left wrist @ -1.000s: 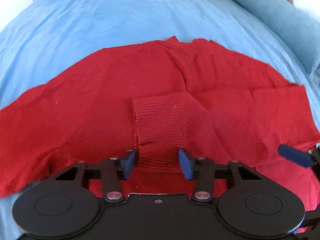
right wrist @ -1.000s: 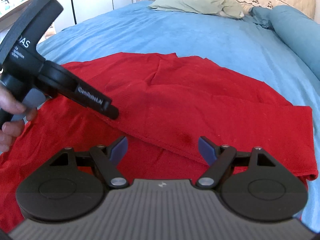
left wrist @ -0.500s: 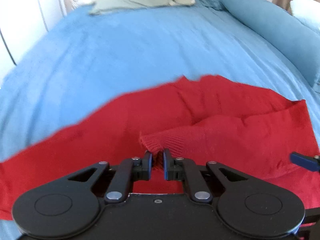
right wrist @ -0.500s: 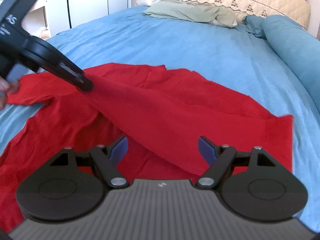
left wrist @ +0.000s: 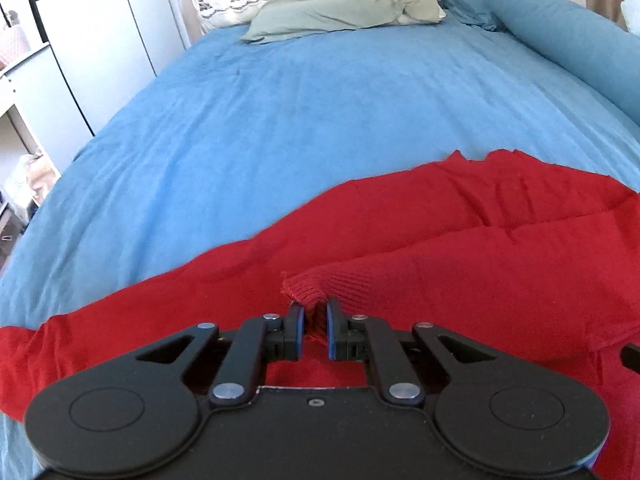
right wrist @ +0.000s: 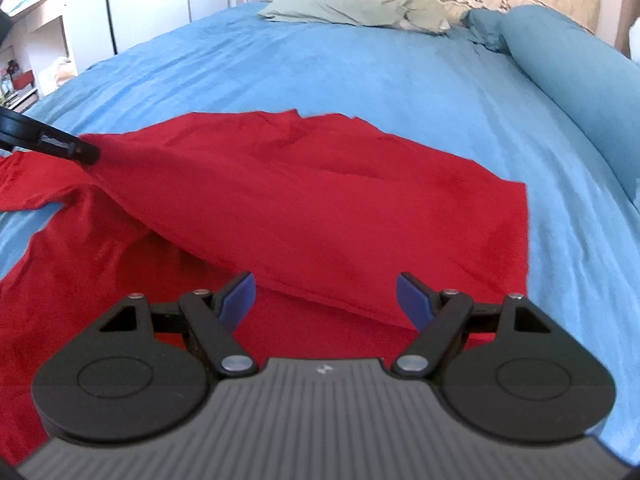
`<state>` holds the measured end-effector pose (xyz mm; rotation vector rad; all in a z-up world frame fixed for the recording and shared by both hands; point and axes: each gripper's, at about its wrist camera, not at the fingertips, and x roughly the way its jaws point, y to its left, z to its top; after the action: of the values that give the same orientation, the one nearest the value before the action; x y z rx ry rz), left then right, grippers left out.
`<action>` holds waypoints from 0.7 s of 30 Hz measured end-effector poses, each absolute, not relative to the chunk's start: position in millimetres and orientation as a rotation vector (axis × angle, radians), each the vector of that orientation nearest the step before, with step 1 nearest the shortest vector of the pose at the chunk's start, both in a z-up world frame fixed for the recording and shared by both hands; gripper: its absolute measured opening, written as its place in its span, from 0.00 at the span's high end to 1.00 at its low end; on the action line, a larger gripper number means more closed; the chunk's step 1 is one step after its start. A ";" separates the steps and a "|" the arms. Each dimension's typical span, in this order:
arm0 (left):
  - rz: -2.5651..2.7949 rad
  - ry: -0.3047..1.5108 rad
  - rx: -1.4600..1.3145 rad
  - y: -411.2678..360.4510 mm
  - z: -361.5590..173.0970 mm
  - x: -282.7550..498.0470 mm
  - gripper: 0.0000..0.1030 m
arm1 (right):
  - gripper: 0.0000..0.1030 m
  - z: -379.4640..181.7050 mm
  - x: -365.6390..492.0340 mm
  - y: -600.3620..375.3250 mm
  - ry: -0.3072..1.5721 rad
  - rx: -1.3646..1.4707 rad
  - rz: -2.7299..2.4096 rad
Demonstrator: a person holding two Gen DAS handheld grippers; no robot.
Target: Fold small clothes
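A red knit sweater (left wrist: pixel 460 240) lies spread on a blue bed. My left gripper (left wrist: pixel 313 330) is shut on its ribbed sleeve cuff (left wrist: pixel 320 286) and holds it lifted above the body of the sweater. In the right wrist view the sweater (right wrist: pixel 320 208) shows with the sleeve pulled taut toward the left gripper (right wrist: pixel 86 152) at the left edge. My right gripper (right wrist: pixel 324 298) is open and empty, just above the sweater's near part.
The blue bedspread (left wrist: pixel 320 100) stretches far behind the sweater. A green pillow (left wrist: pixel 344 10) and a blue bolster (left wrist: pixel 568 52) lie at the headboard. White cabinets (left wrist: pixel 92 52) stand to the left of the bed.
My left gripper closed on the sleeve cuff and lifted it up and to the left, dragging the sleeve across the sweater. My right gripper stayed open, nearly still.
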<state>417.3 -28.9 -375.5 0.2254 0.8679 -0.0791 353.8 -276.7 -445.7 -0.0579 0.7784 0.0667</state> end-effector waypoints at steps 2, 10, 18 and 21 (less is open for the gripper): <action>-0.069 0.881 0.254 -31.6 -382.0 418.6 0.88 | 0.09 -448.3 354.1 -286.0 0.789 -0.050 0.036; -0.104 0.854 0.233 -35.0 -372.8 409.5 0.19 | 0.09 -445.3 360.7 -321.1 0.783 -0.023 -0.095; -0.231 0.888 0.212 -47.0 -380.6 429.9 0.15 | 0.09 -464.7 372.2 -339.2 0.819 -0.077 -0.085; -0.235 0.915 0.143 -41.2 -383.1 440.8 0.15 | 0.05 -478.3 367.4 -357.0 0.850 -0.007 -0.082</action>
<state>440.8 -41.2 -383.1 0.1432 0.9151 -0.2350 367.4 -357.0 -478.3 -0.0071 0.8496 -0.0822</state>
